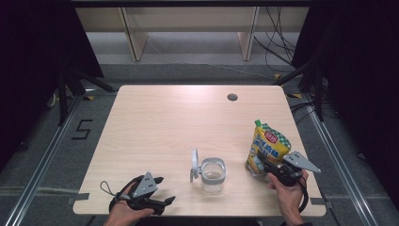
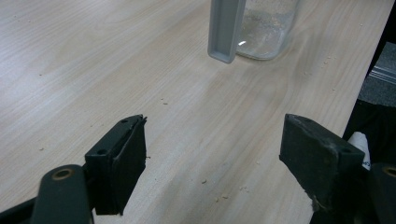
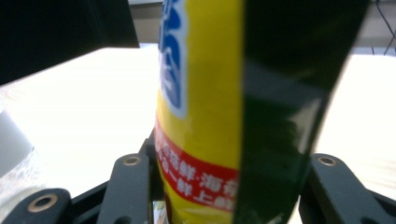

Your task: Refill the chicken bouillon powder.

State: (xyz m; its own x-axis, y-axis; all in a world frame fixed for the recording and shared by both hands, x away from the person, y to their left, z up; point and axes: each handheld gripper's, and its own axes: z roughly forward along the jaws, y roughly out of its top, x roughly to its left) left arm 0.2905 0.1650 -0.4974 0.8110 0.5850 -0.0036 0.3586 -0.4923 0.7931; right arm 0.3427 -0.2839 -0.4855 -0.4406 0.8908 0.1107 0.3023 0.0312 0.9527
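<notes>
While glossy yellow pouch stands upright, right tool clamps it

Your work surface: one light wooden table, a round grommet hole near its far edge. On it – a clear glass jar with its grey lid hinged up, near the front edge; a yellow pouch standing to the jar's right; scattered crumbs in your left gripper view.
</notes>
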